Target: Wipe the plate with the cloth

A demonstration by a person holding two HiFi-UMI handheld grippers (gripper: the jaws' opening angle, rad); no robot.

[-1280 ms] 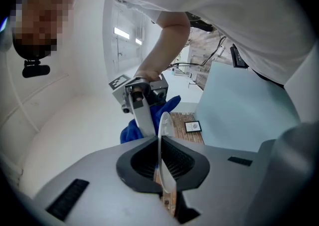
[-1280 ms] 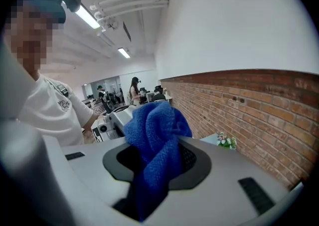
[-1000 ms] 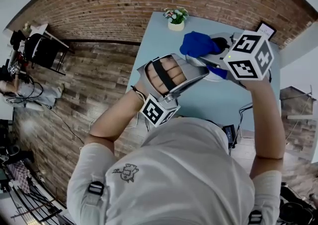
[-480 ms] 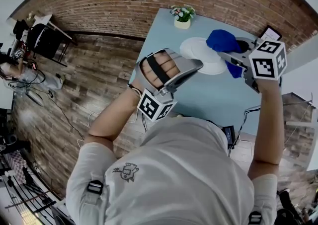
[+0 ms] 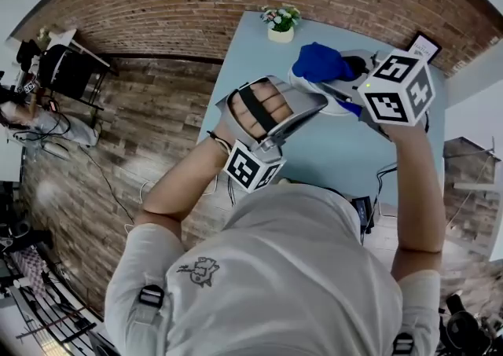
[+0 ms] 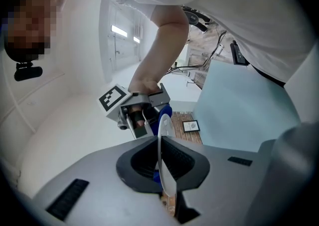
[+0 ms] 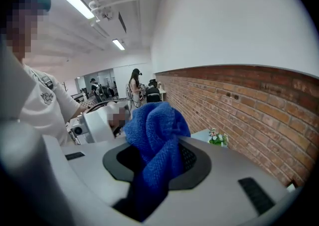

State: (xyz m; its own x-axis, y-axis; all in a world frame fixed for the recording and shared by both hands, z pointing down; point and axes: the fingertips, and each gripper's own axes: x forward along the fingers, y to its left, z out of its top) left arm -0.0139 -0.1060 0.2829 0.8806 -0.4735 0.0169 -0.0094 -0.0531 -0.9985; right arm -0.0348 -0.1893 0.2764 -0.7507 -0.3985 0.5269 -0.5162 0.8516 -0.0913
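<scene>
The white plate (image 6: 163, 137), clamped at its rim in the left gripper's (image 6: 162, 162) narrow jaws over the light blue table (image 5: 330, 158), is now mostly covered by the blue cloth (image 5: 318, 62) pinched in the right gripper (image 7: 157, 162), which earlier was at the plate's 3 o'clock rim, while the table is free toward 6 o'clock and a flower pot (image 5: 280, 24) stands at 12 before the brick wall (image 5: 236, 1).

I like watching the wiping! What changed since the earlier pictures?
The right hand-held gripper swept the blue cloth back left across the plate, covering the white face that showed a moment ago. The left hand-held gripper still clamps the plate's edge; the right still grips the cloth.
</scene>
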